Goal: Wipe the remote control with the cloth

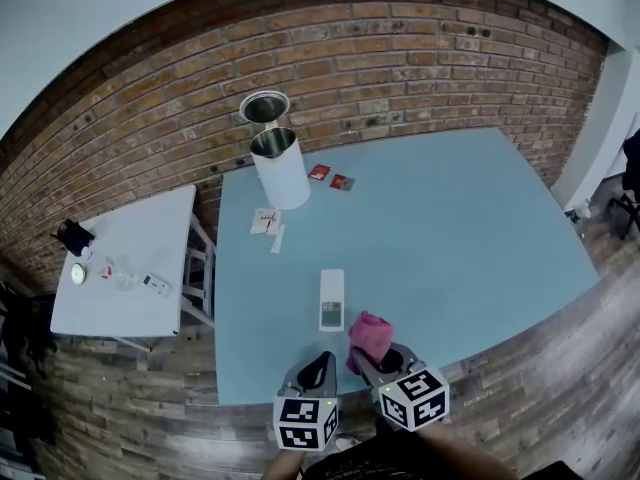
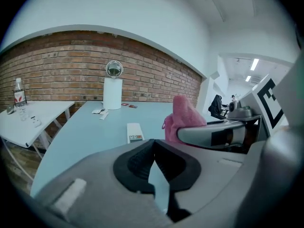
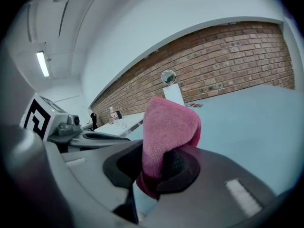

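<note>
The white remote control (image 1: 331,299) lies flat on the blue table (image 1: 450,228), near its front edge; the left gripper view also shows the remote control (image 2: 134,131) ahead. My right gripper (image 1: 366,356) is shut on a pink cloth (image 1: 368,336), which bunches upward out of the jaws and hangs just right of the remote's near end. In the right gripper view the pink cloth (image 3: 166,137) fills the gap between the black pads. My left gripper (image 1: 322,363) hovers just short of the remote's near end, shut with nothing between its pads (image 2: 142,163).
A white cylindrical bin (image 1: 279,166) with its round lid (image 1: 264,106) raised stands at the table's far left. Small packets (image 1: 330,176) and paper slips (image 1: 267,223) lie near it. A white side table (image 1: 125,263) with a bottle and small items stands to the left.
</note>
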